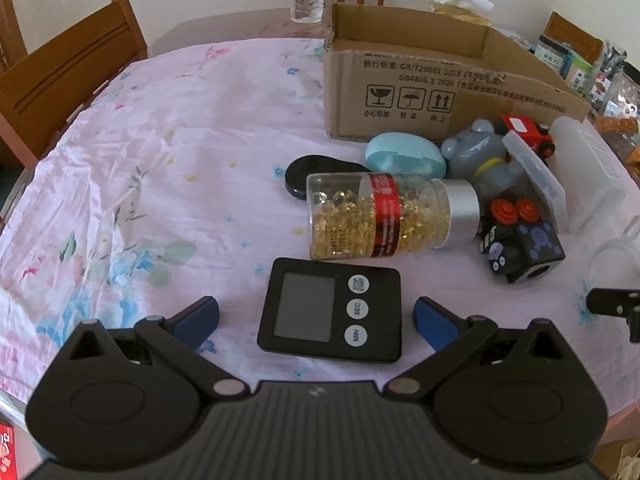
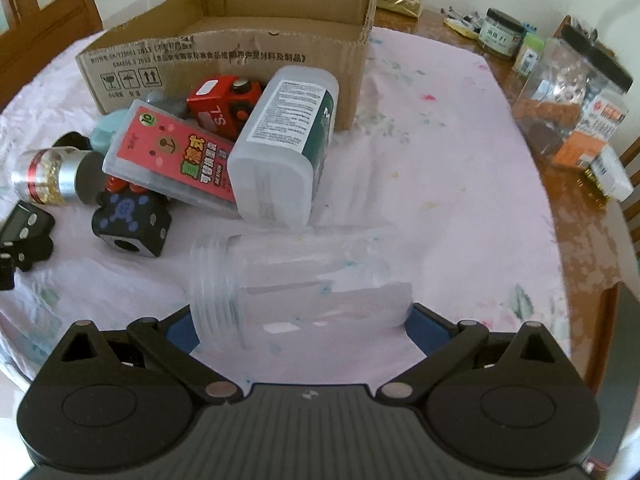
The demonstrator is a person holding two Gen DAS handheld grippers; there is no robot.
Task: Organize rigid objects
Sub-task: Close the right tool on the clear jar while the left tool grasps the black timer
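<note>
The black timer (image 1: 330, 312) has buttons marked STOP/START, SEC and MIN. The cardboard box (image 1: 420, 84) shows GB4806.9 and three handling symbols. The red toy truck (image 2: 224, 106) reads "S.7".

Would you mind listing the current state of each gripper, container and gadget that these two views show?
left gripper: open, fingers either side of the timer, not touching it.
right gripper: open around the clear jar.
timer: flat on the cloth, screen blank.
clear jar: on its side, lidless, empty.
capsule bottle: on its side, capped.
cardboard box: upright, open at the top.
white bottle: lying tilted against the box.
</note>
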